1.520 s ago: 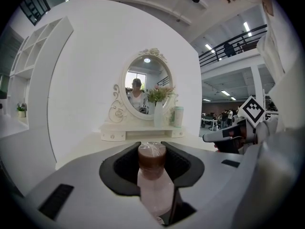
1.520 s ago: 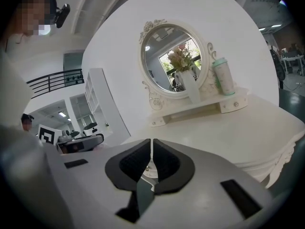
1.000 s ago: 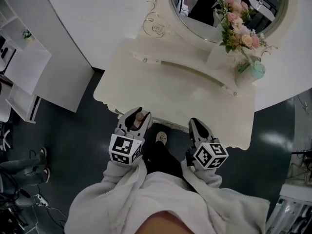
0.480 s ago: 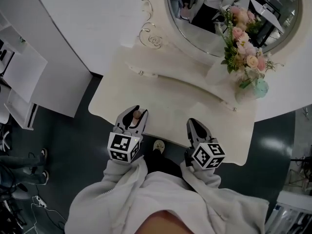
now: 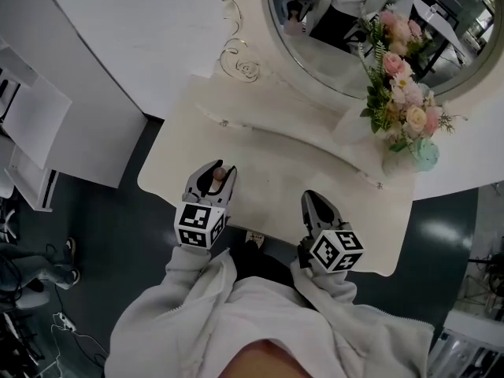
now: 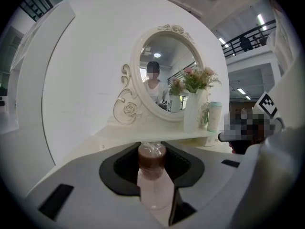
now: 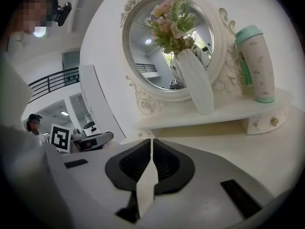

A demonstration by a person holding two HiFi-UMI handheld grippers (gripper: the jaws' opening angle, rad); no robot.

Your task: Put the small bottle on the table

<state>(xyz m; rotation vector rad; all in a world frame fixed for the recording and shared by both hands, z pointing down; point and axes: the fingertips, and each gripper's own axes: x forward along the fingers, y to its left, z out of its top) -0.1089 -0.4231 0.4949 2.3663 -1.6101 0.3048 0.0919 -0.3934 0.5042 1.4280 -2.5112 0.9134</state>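
A small clear bottle (image 6: 153, 178) with a brown cap stands upright between the jaws of my left gripper (image 6: 152, 168), which is shut on it. In the head view the left gripper (image 5: 213, 178) holds the small bottle (image 5: 220, 175) over the front left part of the cream dressing table (image 5: 276, 172). My right gripper (image 5: 313, 205) hovers at the table's front edge to the right. Its jaws (image 7: 151, 144) are shut with nothing between them.
An oval mirror (image 5: 331, 22) stands at the back of the table above a low drawer shelf (image 5: 299, 124). A white vase of pink flowers (image 5: 402, 93) and a mint tumbler (image 7: 255, 63) stand at the back right. White shelving (image 5: 24, 132) stands left.
Both grippers have moved forward over the table's front edge. The left gripper keeps its hold on the bottle. The view has shifted toward the mirror.
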